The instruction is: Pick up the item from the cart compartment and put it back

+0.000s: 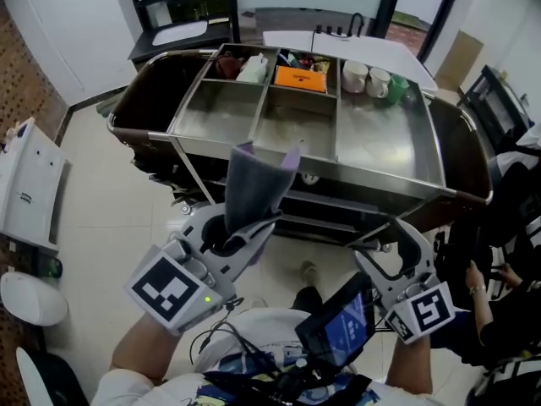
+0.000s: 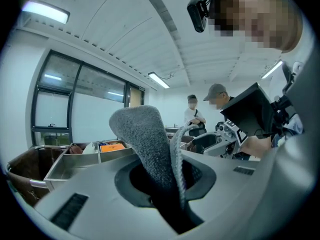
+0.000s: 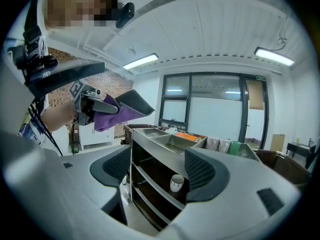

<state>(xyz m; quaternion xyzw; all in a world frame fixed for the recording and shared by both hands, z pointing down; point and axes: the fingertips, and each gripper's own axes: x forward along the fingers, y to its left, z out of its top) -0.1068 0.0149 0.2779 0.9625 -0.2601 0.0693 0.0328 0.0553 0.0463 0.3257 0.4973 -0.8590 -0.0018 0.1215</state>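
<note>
An orange packet [image 1: 300,78] lies at the far middle, two white cups [image 1: 366,78] just right of it. A white cabinet [image 1: 30,184] stands left; a person [image 1: 499,286] sits right.

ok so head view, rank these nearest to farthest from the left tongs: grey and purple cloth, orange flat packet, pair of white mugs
1. grey and purple cloth: clamped in the left gripper tongs, sticking up.
2. orange flat packet: back middle compartment of the steel cart, ahead.
3. pair of white mugs: back right compartment, farther off to the right.
</note>
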